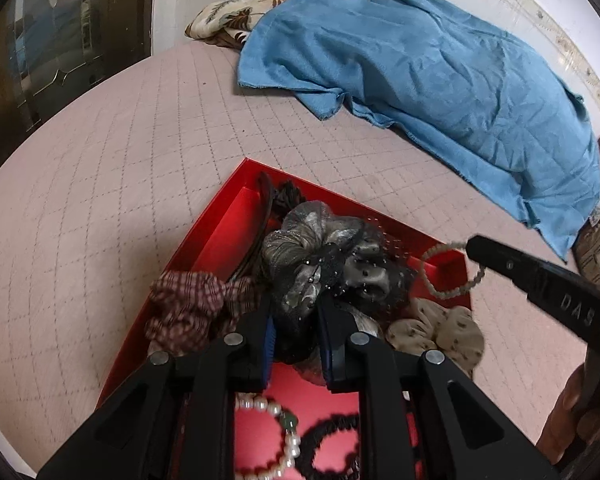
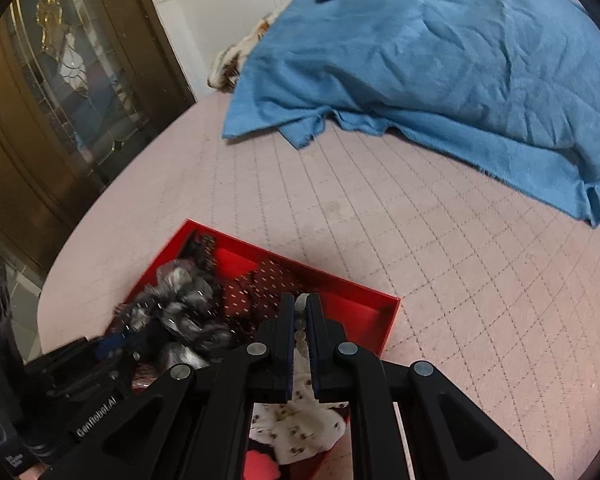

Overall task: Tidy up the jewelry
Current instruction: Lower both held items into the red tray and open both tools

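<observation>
Nearest in the left wrist view, a pearl bracelet with a green bead and a black beaded bracelet are already laid on the floor of the red box. Just beyond them, the left gripper is closed on a grey and black netted hair accessory, which is held over the box between a checked scrunchie on the left and a beige dotted scrunchie on the right. Farther right, the right gripper is clamped on a light beaded bracelet, which is hung above the box's right part and not yet set down. The sorting is judged partly done: several pieces are boxed, while two are held in the fingers. Beyond the box, a blue cloth is spread on the quilted pink bed.
</observation>
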Motion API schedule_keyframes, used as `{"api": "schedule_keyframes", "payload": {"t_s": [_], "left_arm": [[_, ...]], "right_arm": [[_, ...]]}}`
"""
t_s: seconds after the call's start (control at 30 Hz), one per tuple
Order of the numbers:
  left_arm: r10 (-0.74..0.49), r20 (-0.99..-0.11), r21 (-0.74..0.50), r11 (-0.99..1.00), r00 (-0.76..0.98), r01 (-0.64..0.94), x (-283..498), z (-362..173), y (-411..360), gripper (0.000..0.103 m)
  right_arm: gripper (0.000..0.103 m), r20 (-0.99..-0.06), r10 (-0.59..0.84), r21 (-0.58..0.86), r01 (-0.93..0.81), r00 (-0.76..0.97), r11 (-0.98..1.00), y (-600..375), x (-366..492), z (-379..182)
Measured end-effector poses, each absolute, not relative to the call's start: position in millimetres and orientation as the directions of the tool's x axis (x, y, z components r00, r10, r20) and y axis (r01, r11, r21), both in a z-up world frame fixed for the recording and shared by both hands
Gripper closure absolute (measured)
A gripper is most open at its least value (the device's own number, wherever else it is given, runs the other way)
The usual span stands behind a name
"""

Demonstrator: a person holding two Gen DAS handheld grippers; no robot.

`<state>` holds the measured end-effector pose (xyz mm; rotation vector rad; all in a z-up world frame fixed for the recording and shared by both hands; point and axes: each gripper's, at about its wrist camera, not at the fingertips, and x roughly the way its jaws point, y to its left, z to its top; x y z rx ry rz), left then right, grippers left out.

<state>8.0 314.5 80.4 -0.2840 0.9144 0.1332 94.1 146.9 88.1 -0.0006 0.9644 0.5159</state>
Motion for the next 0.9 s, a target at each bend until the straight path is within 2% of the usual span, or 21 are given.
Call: {"api": "schedule_keyframes", "payload": {"t_s": [0.27,0.5,0.57,0.6,0.63,0.9], "left_arm": [[0.045,-0.802,-0.113,0.968,0.595,-0.226,17,72,307,0.082],[0.049,-0.800,-0.107,0.969,0.598,-0.222,12,75,304,0.072],[0.050,-0.797,-0.101,0.971,0.602,-0.215,8,78,302,0.066],[0.050,-0.796,-0.099,0.972,0.603,-0.213,7,79,301,0.064],[0.049,-0.795,-0.099,0.973,0.604,-0.210,5,81,300,0.062],[0.051,-0.779,-0.117,0.967,0.625,-0.225,-19,102,299,0.045]], "right_arm": [[0.096,-0.815,0.404,0.235,-0.401,0.415,0.885,144,104,58],[0.095,-0.819,0.410,0.236,-0.416,0.402,0.878,148,100,57],[0.081,-0.817,0.408,0.231,-0.416,0.408,0.879,149,98,59],[0.065,-0.814,0.408,0.230,-0.416,0.413,0.880,149,97,60],[0.057,-0.810,0.408,0.227,-0.416,0.421,0.881,148,95,62],[0.057,-0.793,0.404,0.205,-0.425,0.456,0.881,140,78,81]]}}
